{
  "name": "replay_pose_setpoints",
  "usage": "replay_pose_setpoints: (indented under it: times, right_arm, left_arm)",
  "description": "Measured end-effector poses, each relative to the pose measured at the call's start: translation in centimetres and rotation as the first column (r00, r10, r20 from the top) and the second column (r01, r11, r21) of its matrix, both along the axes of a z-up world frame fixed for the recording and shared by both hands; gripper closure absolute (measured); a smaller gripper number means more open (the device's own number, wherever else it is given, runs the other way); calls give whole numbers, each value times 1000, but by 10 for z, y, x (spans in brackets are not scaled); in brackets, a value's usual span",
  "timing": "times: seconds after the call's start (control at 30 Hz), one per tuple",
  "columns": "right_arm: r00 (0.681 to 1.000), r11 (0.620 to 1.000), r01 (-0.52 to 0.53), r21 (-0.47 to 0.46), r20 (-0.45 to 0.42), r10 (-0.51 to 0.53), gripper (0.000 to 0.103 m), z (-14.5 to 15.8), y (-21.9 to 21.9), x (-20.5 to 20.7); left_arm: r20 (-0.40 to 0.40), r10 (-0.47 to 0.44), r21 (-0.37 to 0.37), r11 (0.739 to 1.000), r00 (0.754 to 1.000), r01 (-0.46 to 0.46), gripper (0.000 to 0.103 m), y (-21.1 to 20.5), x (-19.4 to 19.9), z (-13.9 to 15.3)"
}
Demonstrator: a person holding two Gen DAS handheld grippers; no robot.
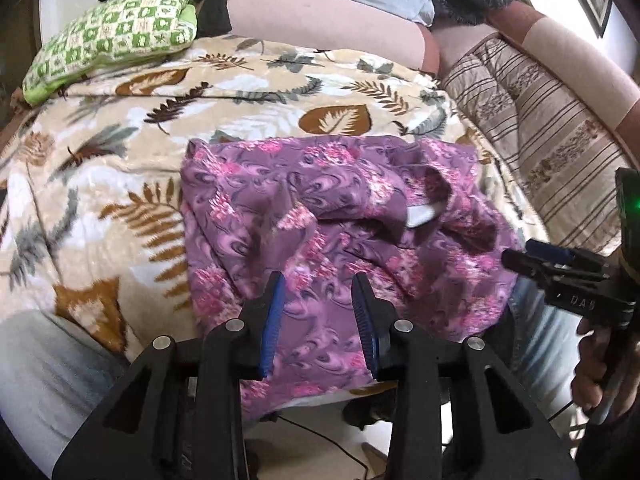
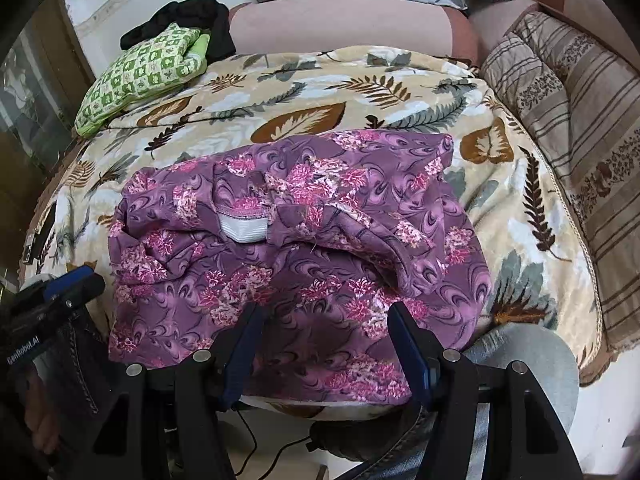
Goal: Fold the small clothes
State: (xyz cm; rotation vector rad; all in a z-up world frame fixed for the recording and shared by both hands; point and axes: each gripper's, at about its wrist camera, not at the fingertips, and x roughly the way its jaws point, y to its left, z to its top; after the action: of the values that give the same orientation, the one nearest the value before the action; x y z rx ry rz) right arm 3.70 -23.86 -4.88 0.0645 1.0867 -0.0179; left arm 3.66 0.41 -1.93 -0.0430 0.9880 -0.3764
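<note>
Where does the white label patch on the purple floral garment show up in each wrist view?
Left wrist: white label patch sits right of centre, half tucked under a fold of the purple floral garment.
Right wrist: it lies left of centre, fully exposed.
Shared landmark: the green checked cloth at upper left in both.

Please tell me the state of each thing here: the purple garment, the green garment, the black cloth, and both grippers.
Purple floral garment: crumpled, unfolded, white label showing.
Green checked garment: folded, lying at the blanket's far corner.
Black cloth: bunched behind the green one.
Left gripper: open, empty.
Right gripper: open, empty.
</note>
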Motion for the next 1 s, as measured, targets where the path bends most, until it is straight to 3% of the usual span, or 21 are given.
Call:
replay_pose_setpoints:
  times: [0.17, 0.3, 0.37, 0.43, 0.47, 0.5, 0.53, 0.57, 0.67, 0.77, 0.9, 1.0]
  right_arm:
    - [1000, 1000, 2, 9, 16, -2, 41, -11, -27, 27]
    - [994, 993, -110, -28, 22, 111, 40, -12, -18, 58]
    - [978, 978, -207, -13, 1, 207, 40, -21, -7, 74]
    - [963, 964, -264, 17, -46, 265, 44, -38, 0, 90]
    - [962, 963, -268, -1, -60, 267, 72, -43, 1, 93]
    - [964, 966, -257, -27, -76, 254, 81, -43, -1, 96]
    - [967, 968, -249, -14, -64, 247, 82, -38, -5, 93]
    - [970, 970, -241, 2, -43, 241, 87, -29, -10, 89]
    - [975, 975, -223, 15, 3, 223, 88, 2, -23, 61]
    - [975, 974, -224, 43, 11, 224, 88, 10, -28, 31]
    - [968, 975, -178, 136, -152, 198, 88, -51, -24, 19]
    - [962, 978, -90, 189, -239, 135, 88, -73, -28, 15]
  left_arm:
    - [69, -39, 52, 998, 997, 36, 69, -10, 21, 2]
    - [63, -109, 96, 990, 992, 102, 68, -27, 44, -7]
    - [46, -140, 81, 987, 989, 137, 56, -33, 52, -14]
    - [14, -153, -3, 988, 988, 153, 54, -33, 63, -25]
    - [5, -142, -19, 990, 990, 142, 61, -32, 65, -27]
    - [-2, -128, -30, 991, 992, 128, 88, -30, 67, -27]
    - [-6, -126, -34, 992, 992, 125, 98, -28, 66, -25]
    - [1, -127, -46, 991, 992, 127, 98, -24, 61, -19]
    - [49, -182, -114, 976, 982, 187, 98, -13, 31, 1]
    - [-1, -220, -78, 973, 975, 219, 98, -9, 8, -5]
    - [-150, -265, -19, 964, 952, 265, 98, -22, 2, -42]
    - [-238, -296, -23, 954, 925, 299, 99, -25, 1, -52]
